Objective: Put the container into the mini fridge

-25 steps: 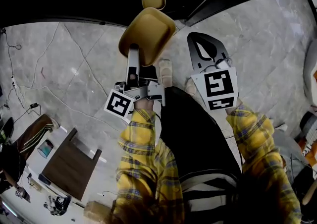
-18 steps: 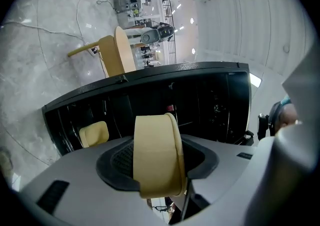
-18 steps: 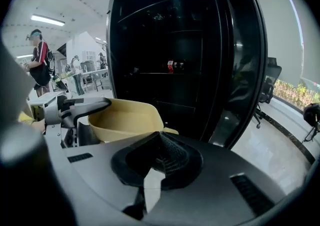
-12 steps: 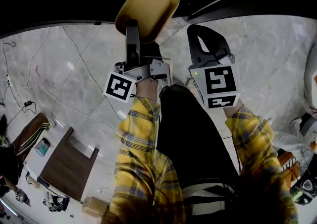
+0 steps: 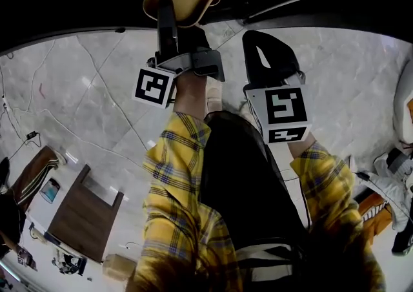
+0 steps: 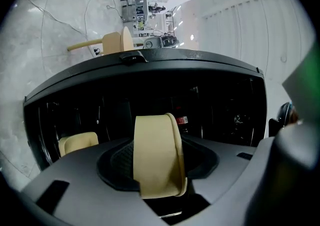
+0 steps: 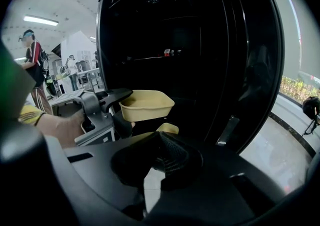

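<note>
**Left gripper view: container in the jaws, facing the open mini fridge**

The left gripper [image 6: 158, 172] is clamped on the near edge of the yellow container [image 6: 156, 152], which hangs out ahead of the jaws. In the right gripper view it sits mouth up and about level. I read the edge grip as deliberate: the tub goes in first and the hand stays outside.

The mini fridge [image 6: 150, 62] is right in front, its dark cavity open. The container is at the opening, not set down yet.

The right gripper [image 7: 165, 151] has its jaws together and holds nothing. It hangs just beside the left one and tilts down. My guess is it's parked clear, or standing by for the door [image 7: 260, 80].

Things I'm watching:
- A second yellow tub [image 7: 168, 129] sits low in the cavity, under the held one, so that spot is taken.
- Something small with a red label [image 6: 182, 120] sits further in; I can't identify it.
- A person [image 7: 33, 60] stands well off in the background and isn't a factor.
</note>
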Tool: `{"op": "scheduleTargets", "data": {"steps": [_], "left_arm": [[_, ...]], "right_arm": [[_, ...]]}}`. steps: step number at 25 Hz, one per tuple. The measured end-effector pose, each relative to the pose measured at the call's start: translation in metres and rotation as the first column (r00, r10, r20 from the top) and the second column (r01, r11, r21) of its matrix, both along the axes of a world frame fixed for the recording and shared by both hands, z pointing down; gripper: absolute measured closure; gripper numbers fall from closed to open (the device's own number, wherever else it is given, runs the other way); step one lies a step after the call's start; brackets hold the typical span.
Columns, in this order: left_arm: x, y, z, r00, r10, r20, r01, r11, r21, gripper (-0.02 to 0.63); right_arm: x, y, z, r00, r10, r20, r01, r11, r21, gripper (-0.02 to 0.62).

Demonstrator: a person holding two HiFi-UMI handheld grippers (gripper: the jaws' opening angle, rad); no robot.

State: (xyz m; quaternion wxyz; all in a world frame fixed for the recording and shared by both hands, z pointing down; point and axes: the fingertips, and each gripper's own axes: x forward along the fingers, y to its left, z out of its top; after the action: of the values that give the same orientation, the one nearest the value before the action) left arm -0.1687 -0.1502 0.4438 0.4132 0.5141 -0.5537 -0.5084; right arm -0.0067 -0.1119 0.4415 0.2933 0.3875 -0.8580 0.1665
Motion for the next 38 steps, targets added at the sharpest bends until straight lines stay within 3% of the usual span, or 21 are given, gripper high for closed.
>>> {"op": "scheduleTargets", "data": {"steps": [13,17,21,25,30,34,38], "left_arm": [[-0.016,-0.008,0.026,0.998,-0.053,-0.020,0.052,0.998,-0.044,0.393],[-0.013,-0.009,0.033,0.998,-0.036,0.053,0.043,0.991,-0.126,0.393],[-0.015,-0.007,0.052,0.992,0.007,0.122,0.027,0.962,-0.272,0.393],[-0.014,-0.010,0.063,0.996,0.031,0.086,0.001,0.934,-0.356,0.405],[-0.014,-0.018,0.070,1.000,0.027,0.014,-0.019,0.920,-0.391,0.405],[-0.012,-0.023,0.081,0.999,0.027,-0.027,-0.036,0.894,-0.446,0.405],[-0.012,-0.026,0.085,0.999,0.029,-0.042,-0.044,0.892,-0.451,0.405]], "right_arm": [[-0.011,-0.001,0.017,1.000,-0.016,-0.008,0.016,1.000,-0.023,0.568],[-0.015,0.001,0.020,1.000,-0.021,-0.009,0.020,0.999,-0.031,0.568],[-0.015,0.001,0.024,1.000,-0.021,-0.010,0.021,0.999,-0.039,0.568],[-0.010,0.001,0.025,1.000,-0.017,-0.015,0.016,0.999,-0.043,0.569],[-0.007,0.001,0.029,0.999,-0.024,-0.028,0.023,0.999,-0.042,0.569],[-0.006,-0.001,0.032,0.999,-0.031,-0.031,0.030,0.999,-0.042,0.568],[-0.008,0.000,0.034,0.999,-0.037,-0.024,0.036,0.998,-0.052,0.568]]}}
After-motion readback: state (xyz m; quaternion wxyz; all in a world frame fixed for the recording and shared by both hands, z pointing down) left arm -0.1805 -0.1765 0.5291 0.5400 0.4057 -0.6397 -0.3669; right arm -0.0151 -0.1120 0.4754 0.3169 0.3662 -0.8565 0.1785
